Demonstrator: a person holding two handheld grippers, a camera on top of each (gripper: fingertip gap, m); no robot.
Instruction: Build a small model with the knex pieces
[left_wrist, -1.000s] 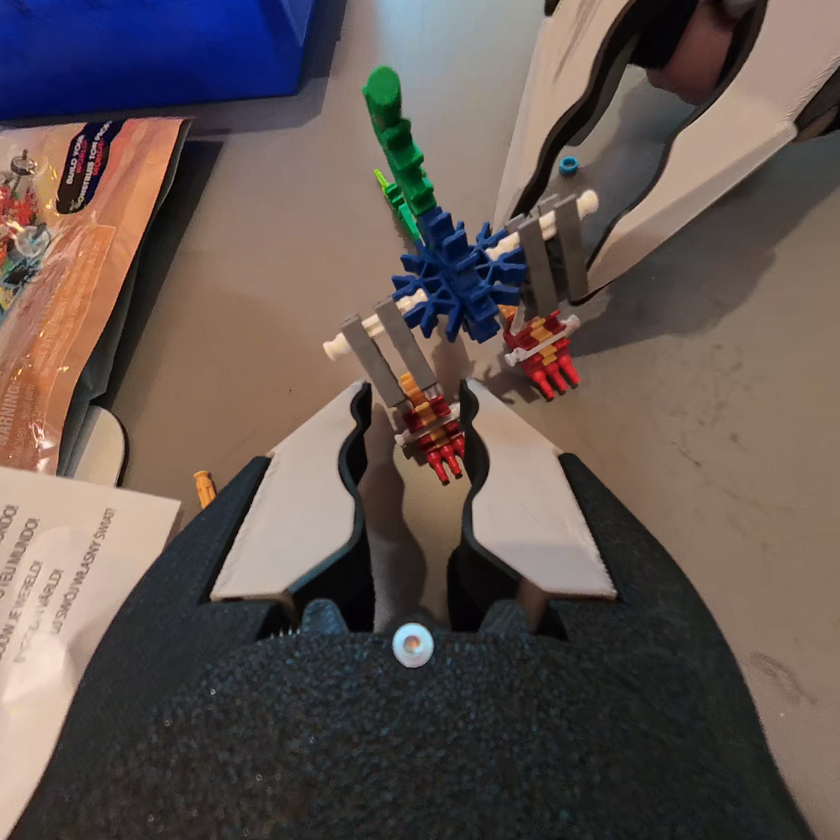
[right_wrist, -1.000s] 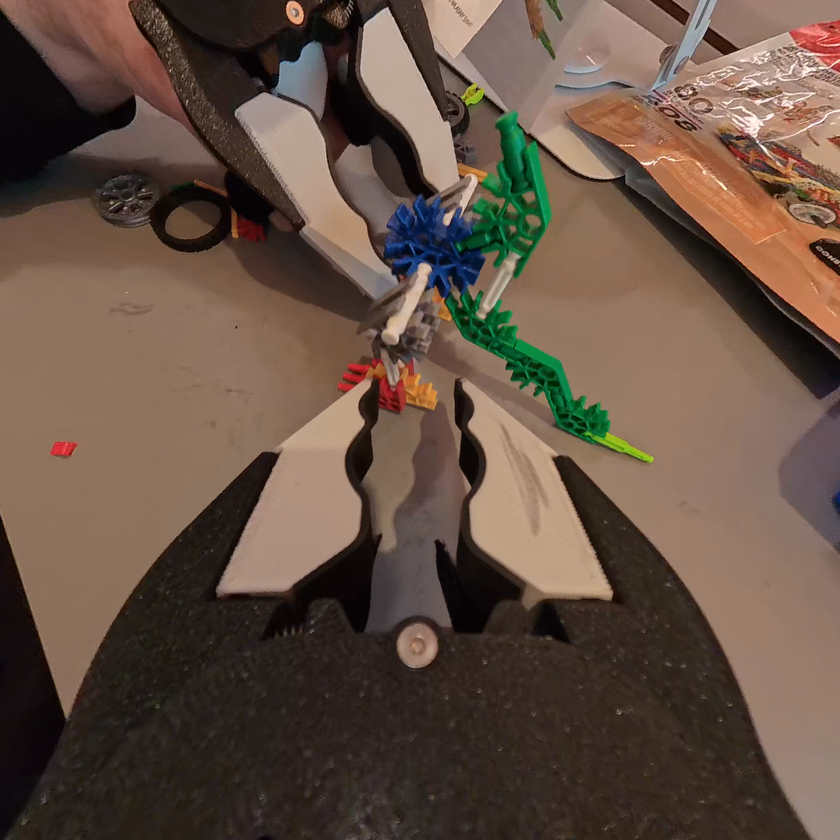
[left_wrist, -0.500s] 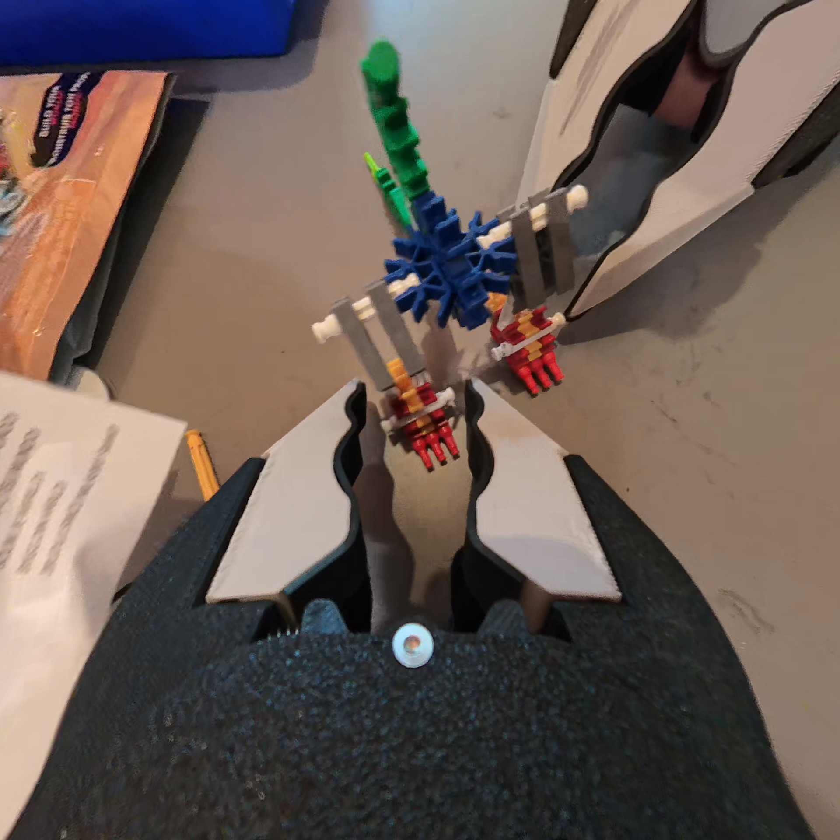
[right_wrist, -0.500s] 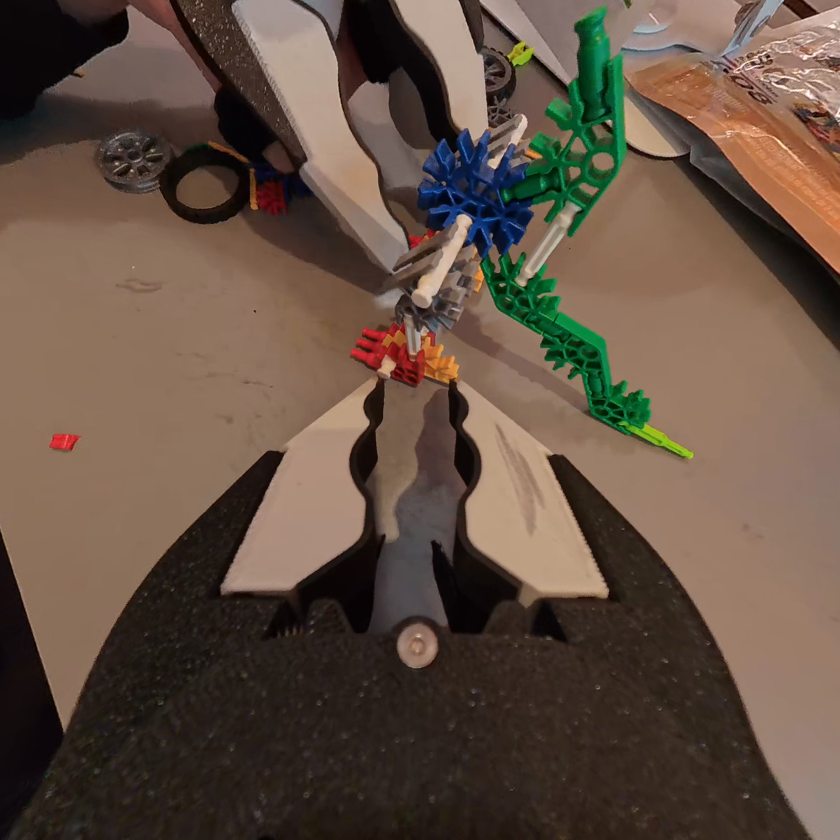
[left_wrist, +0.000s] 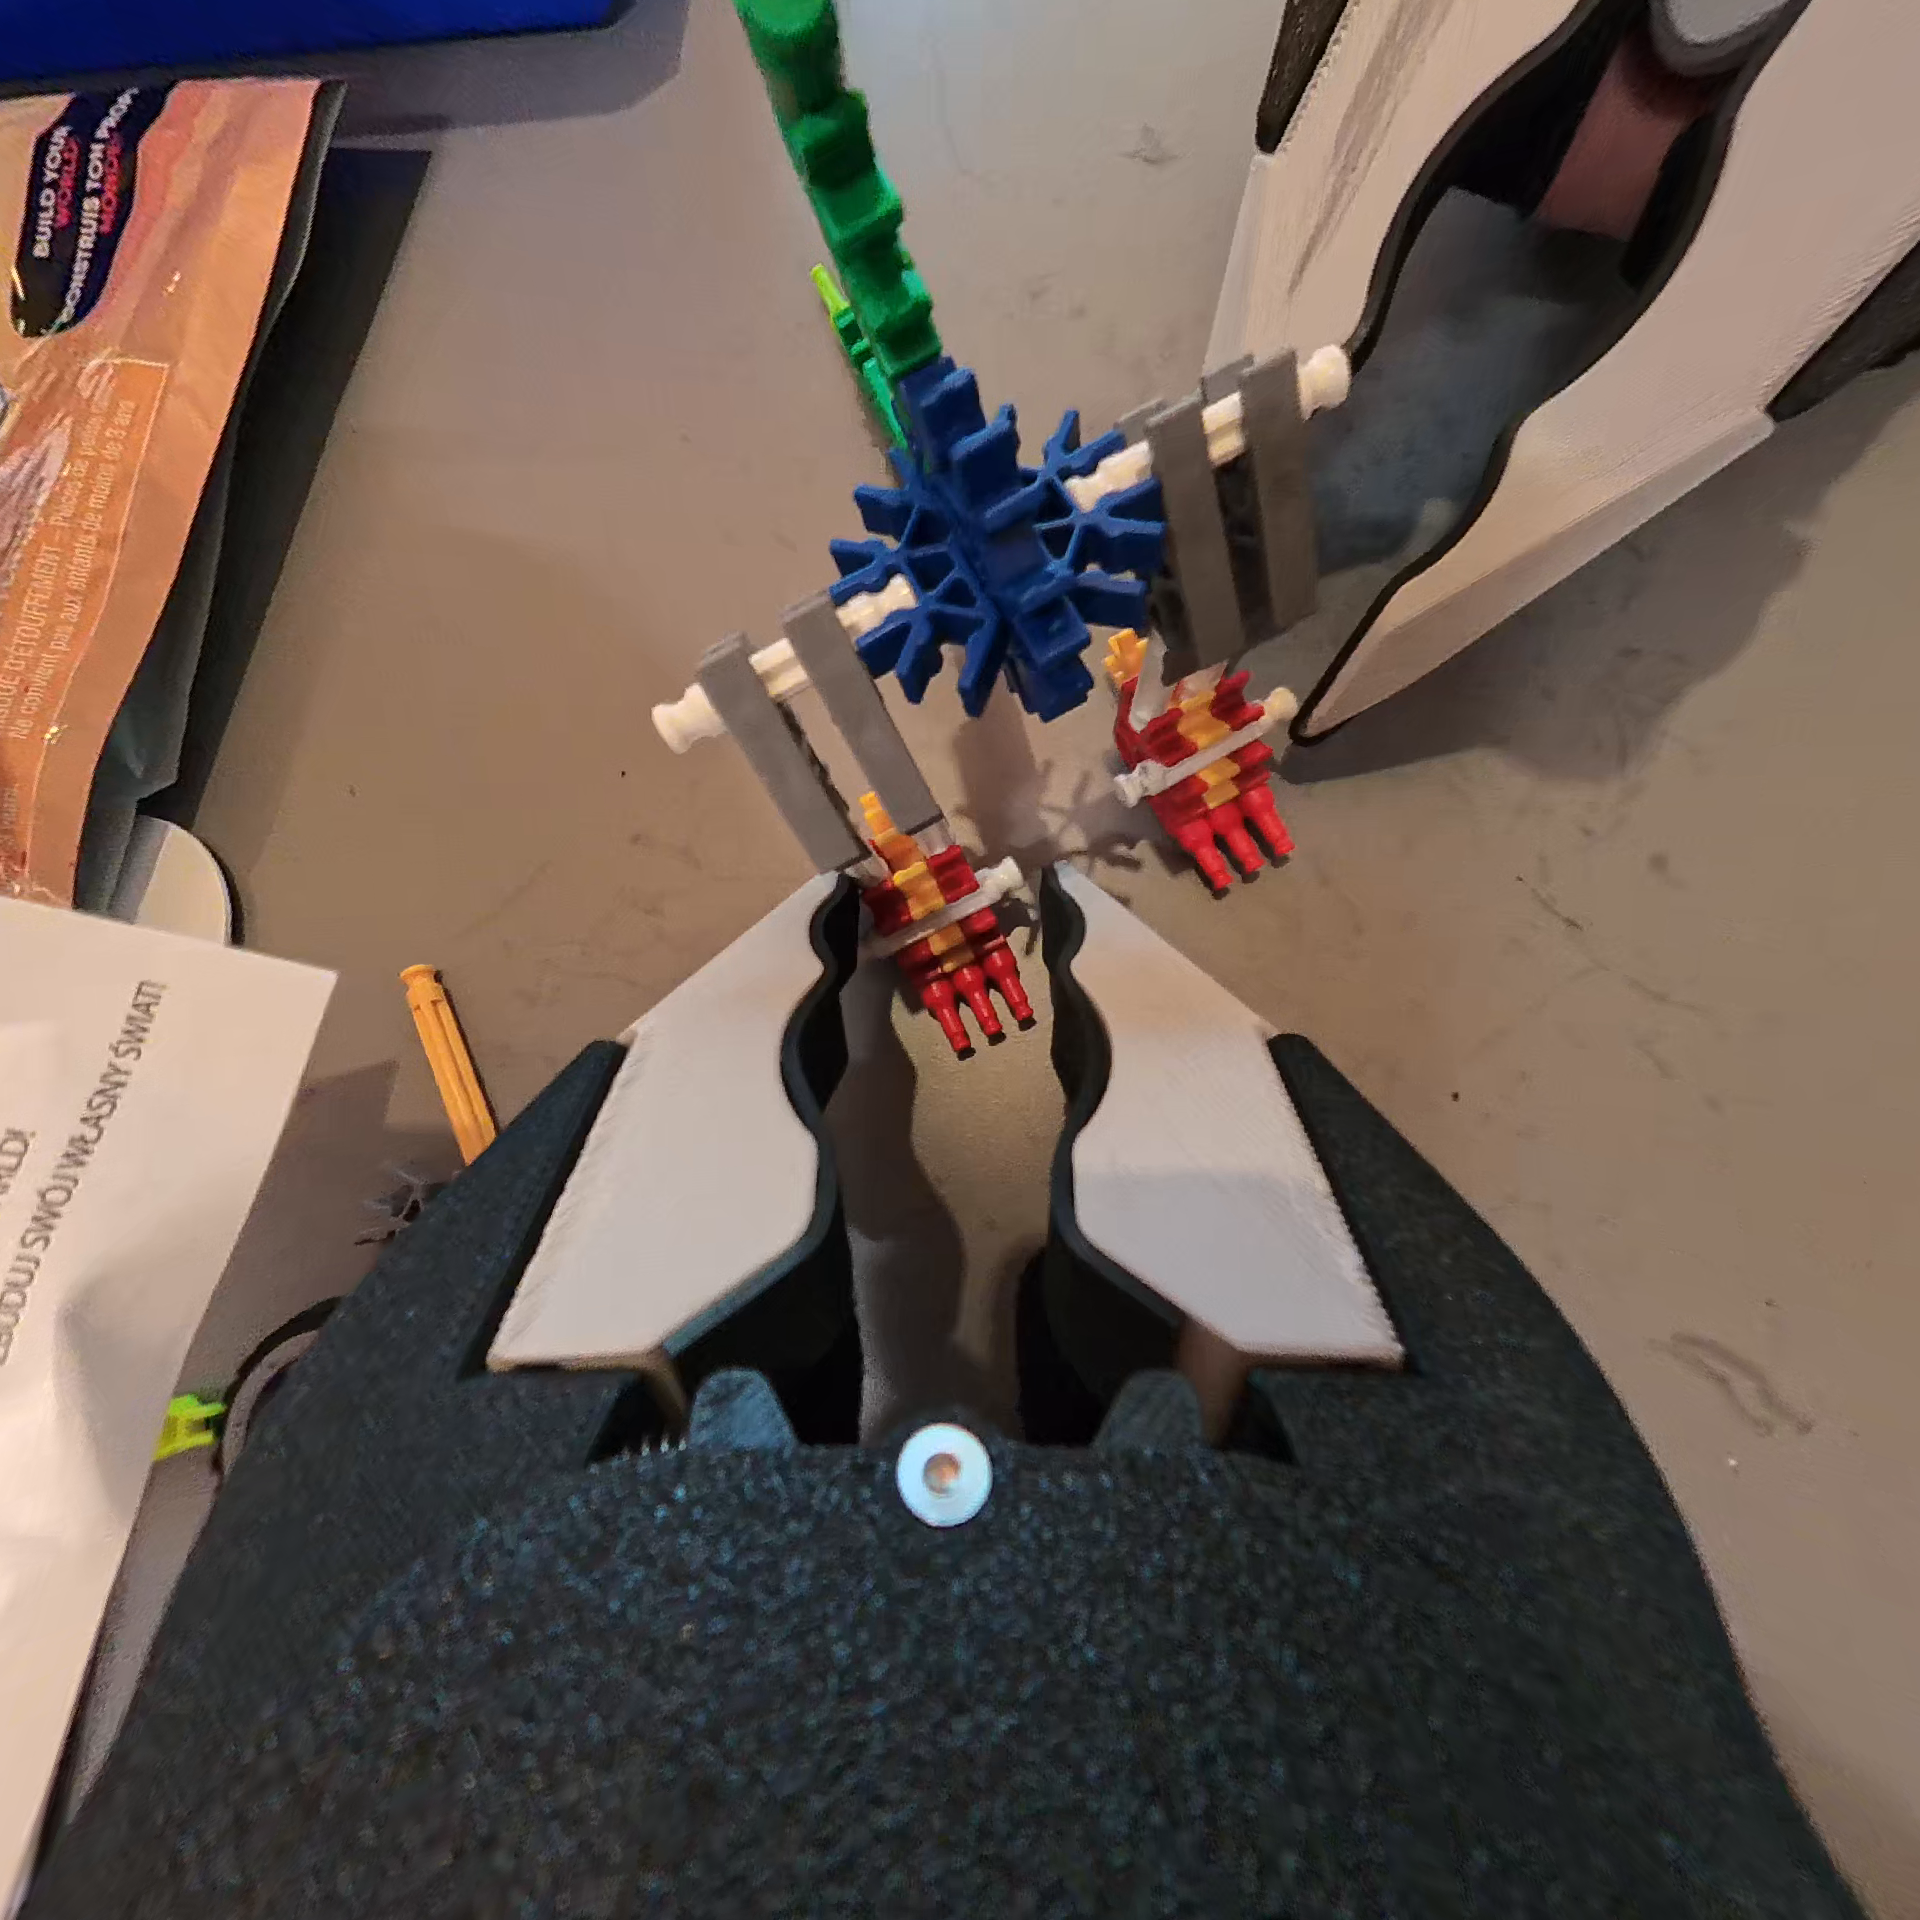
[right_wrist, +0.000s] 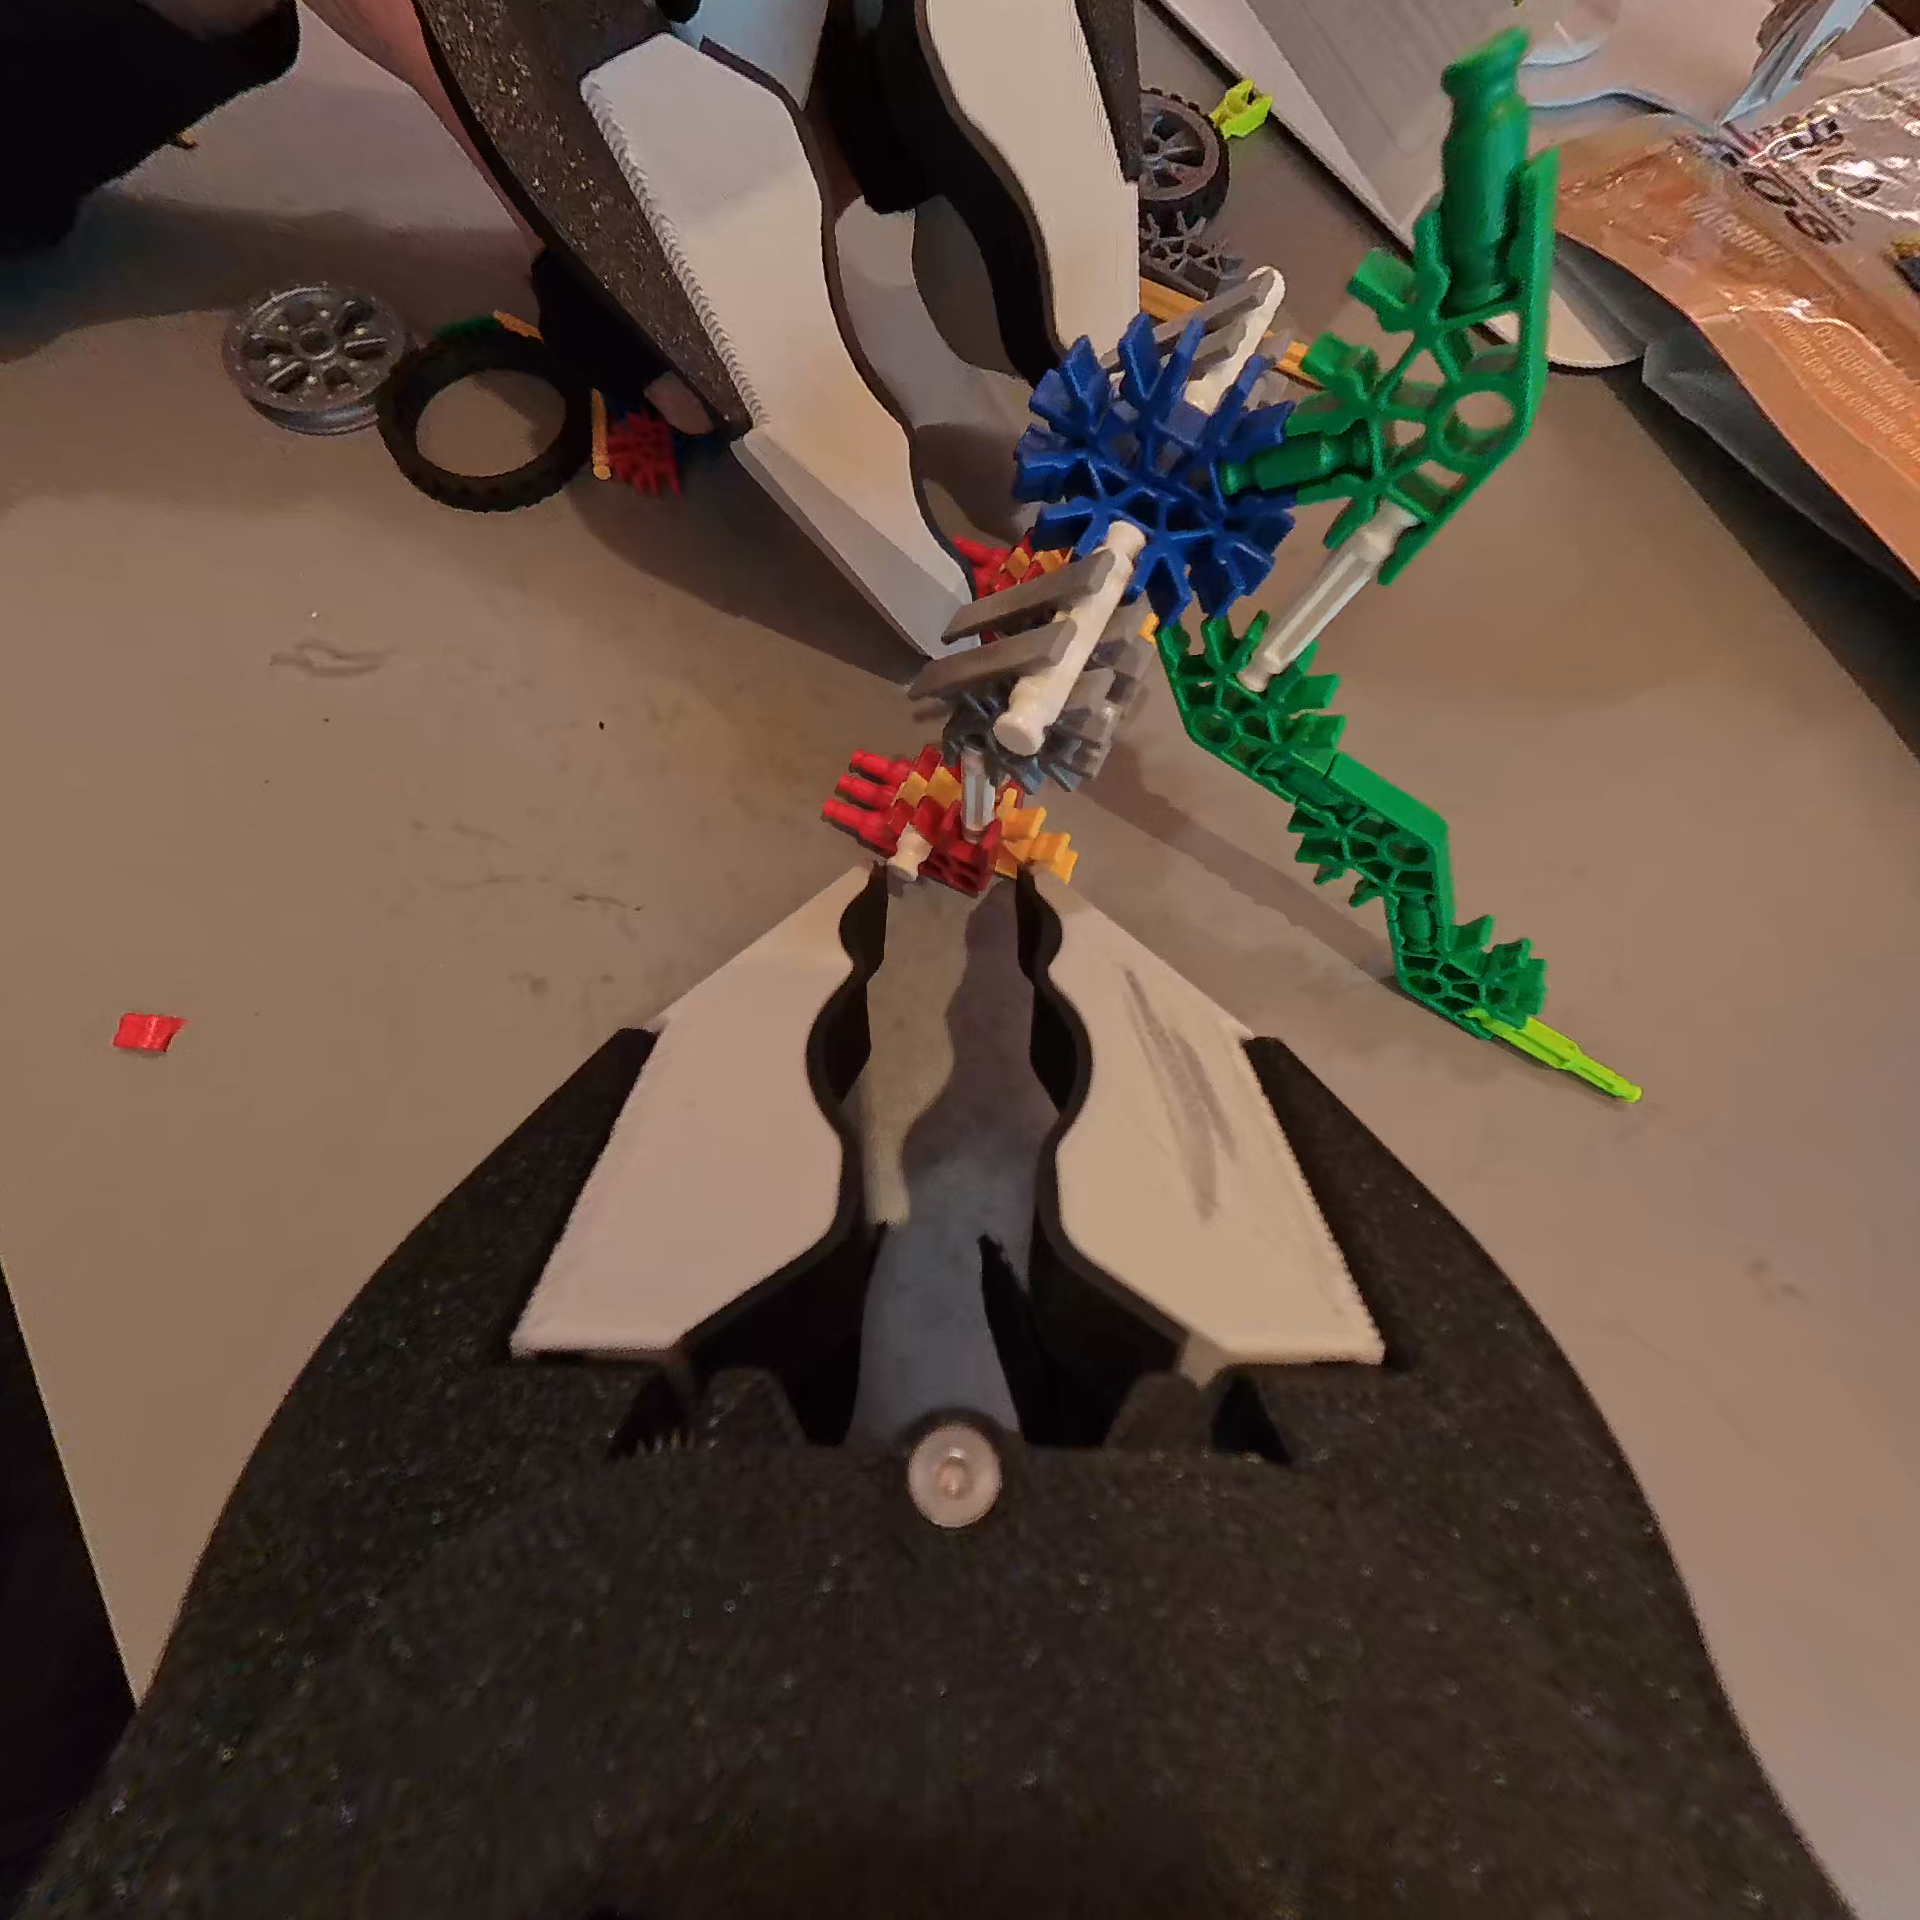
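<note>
A toy model stands on the grey table: a blue snowflake hub (left_wrist: 987, 561), a green tail (right_wrist: 1351, 790), grey legs and red-and-yellow feet. My left gripper (left_wrist: 943, 881) is open, and its fingertips flank the near foot (left_wrist: 951, 935) with small gaps on both sides. My right gripper (right_wrist: 948, 881) is open with a narrow gap, its tips right at the other foot (right_wrist: 940, 821). Its fingers (left_wrist: 1621, 499) show at the upper right of the left wrist view, beside a grey leg (left_wrist: 1231, 509). The left gripper's fingers (right_wrist: 810, 468) show behind the model in the right wrist view.
An orange printed bag (left_wrist: 135, 416), a blue box (left_wrist: 260, 31), a paper sheet (left_wrist: 104, 1247) and a yellow rod (left_wrist: 447, 1060) lie to the left. A grey wheel hub (right_wrist: 312, 353), a black tyre (right_wrist: 483, 431), a second wheel (right_wrist: 1179, 156) and a small red piece (right_wrist: 145, 1032) lie around. My right fingertips sit around 6 centimeters from my left ones. To reach the yellow rod (left_wrist: 447, 1060) in a straight line is about 9 centimeters for my left fingers, about 15 centimeters for my right.
Both grippers have moved in closer to the model, so it looks larger in both views. The right gripper's tips have reached the foot in front of them and its gap has narrowed slightly.
</note>
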